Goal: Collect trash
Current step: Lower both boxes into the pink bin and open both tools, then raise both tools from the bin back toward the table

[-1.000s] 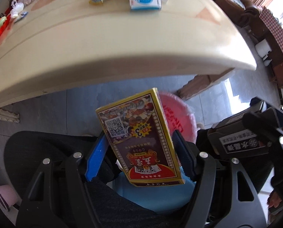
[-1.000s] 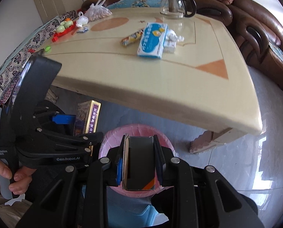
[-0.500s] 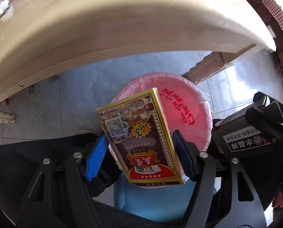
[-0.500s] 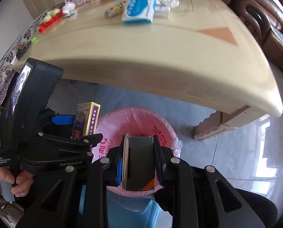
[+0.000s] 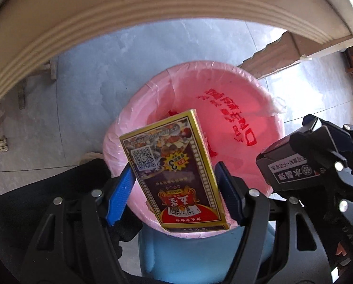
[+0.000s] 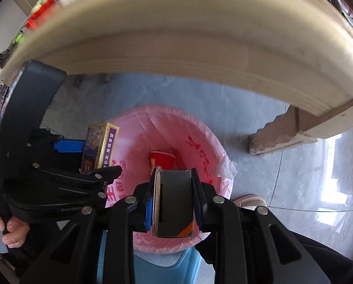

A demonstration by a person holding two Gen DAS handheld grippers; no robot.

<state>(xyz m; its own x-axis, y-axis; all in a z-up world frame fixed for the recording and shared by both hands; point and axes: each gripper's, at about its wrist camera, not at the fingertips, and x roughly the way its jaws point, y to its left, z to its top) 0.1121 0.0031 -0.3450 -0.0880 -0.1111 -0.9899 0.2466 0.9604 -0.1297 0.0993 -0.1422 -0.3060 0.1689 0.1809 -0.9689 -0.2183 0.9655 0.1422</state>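
My left gripper (image 5: pixel 174 189) is shut on a gold-edged playing-card box (image 5: pixel 174 170), held over the near rim of a blue bin lined with a pink bag (image 5: pixel 226 87). The card box also shows in the right wrist view (image 6: pixel 100 149), at the bin's left rim. My right gripper (image 6: pixel 174 201) is shut on a small black carton (image 6: pixel 175 203), held over the pink bag (image 6: pixel 200 127). The black carton also shows in the left wrist view (image 5: pixel 292 168). A red paper cup (image 6: pixel 162 159) lies inside the bin.
The cream table edge (image 5: pixel 105 16) arches overhead, also in the right wrist view (image 6: pixel 176 42). A carved table leg (image 6: pixel 283 135) stands right of the bin on the grey tiled floor (image 5: pixel 86 90). The person's dark trousers (image 5: pixel 29 213) are at the lower left.
Both grippers have dropped from table height to below the table edge. They now hold their boxes over the pink-lined bin, which fills much more of both views.
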